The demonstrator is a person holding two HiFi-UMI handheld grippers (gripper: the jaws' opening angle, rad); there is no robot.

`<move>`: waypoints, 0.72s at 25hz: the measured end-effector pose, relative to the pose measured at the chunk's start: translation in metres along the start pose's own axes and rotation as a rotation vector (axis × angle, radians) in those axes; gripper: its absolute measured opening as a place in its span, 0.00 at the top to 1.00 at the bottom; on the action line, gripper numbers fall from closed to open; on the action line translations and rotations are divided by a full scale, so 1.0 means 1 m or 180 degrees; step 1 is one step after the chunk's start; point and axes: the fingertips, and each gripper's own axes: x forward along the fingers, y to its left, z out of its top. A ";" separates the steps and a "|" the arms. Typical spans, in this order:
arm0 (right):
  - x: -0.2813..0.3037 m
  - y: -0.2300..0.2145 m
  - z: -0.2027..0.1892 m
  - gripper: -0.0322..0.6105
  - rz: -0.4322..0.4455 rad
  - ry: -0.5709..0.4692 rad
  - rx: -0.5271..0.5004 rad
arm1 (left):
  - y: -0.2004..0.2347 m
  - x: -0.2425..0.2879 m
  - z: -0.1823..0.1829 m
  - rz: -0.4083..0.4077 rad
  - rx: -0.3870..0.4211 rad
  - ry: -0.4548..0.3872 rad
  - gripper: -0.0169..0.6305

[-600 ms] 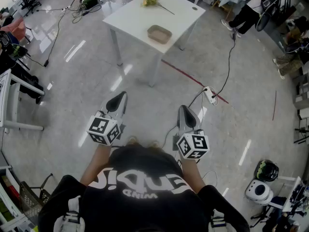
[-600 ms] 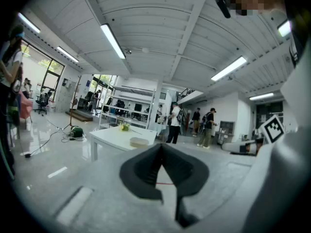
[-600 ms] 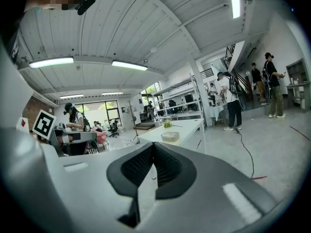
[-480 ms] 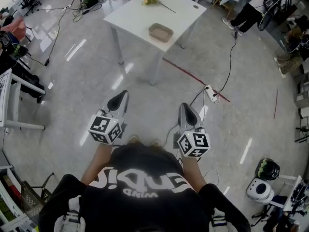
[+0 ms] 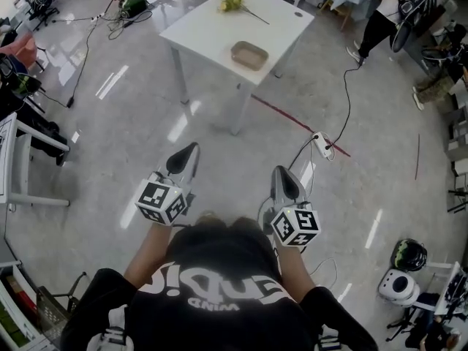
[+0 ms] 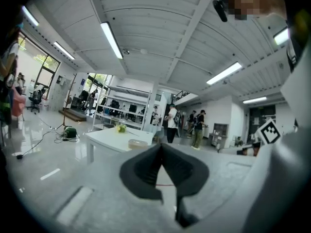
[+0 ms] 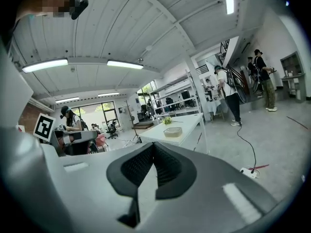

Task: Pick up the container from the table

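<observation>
Since the earlier head views, the worktop [image 5: 212, 28] and both tools sit slightly lower in the picture, and the worktop has drifted a little to the right; the bystander [image 5: 384, 13] at the top right has shifted too.

Seen from above, a person in a black printed shirt [image 5: 219, 291] stands on a glossy grey floor [image 5: 110, 145], holding one tool in each hand, both pointing roughly level towards the white worktop ahead. The left tool [image 5: 186, 154] has its jaws pressed together with nothing between them; its own view shows the dark pads [image 6: 146, 166] meeting at the tip. The right tool [image 5: 284, 175] is likewise closed and empty, its ribbed pads [image 7: 138, 166] touching. Each tool carries a cube with square markers, the left cube [image 5: 162, 202] and the right cube [image 5: 295, 226], near the person's wrists.

The container [image 5: 249, 55], a shallow tan tray with rounded corners, lies flat on the worktop near its closest edge, well apart from both tools. A bunch of yellow-green flowers [image 5: 230, 1] lies on the far side of the worktop, apart from the container. On the floor between the worktop and the right tool lie a red line [image 5: 292, 119] and a white power strip [image 5: 319, 143] with a black cable.
</observation>
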 end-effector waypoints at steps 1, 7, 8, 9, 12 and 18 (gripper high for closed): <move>-0.001 0.004 -0.005 0.95 -0.0024 0.0016 0.0019 | 0.003 -0.002 -0.001 -0.0018 0.0010 0.0009 0.97; 0.003 0.019 -0.011 0.95 -0.0135 -0.0010 0.0099 | 0.020 0.000 0.007 -0.0141 -0.0010 -0.0030 0.97; 0.006 0.019 -0.009 0.95 -0.0141 -0.0025 0.0112 | 0.021 0.002 0.009 -0.0179 -0.0020 -0.0052 0.97; 0.009 0.019 -0.007 0.95 -0.0143 -0.0041 0.0123 | 0.023 0.004 0.011 -0.0208 -0.0021 -0.0068 0.97; 0.020 0.018 0.000 0.95 -0.0153 -0.0083 0.0134 | 0.031 0.014 0.014 -0.0207 -0.0013 -0.0059 0.97; 0.050 0.003 0.011 0.95 -0.0147 -0.0127 0.0154 | 0.050 0.044 0.015 -0.0167 -0.0037 -0.0047 0.97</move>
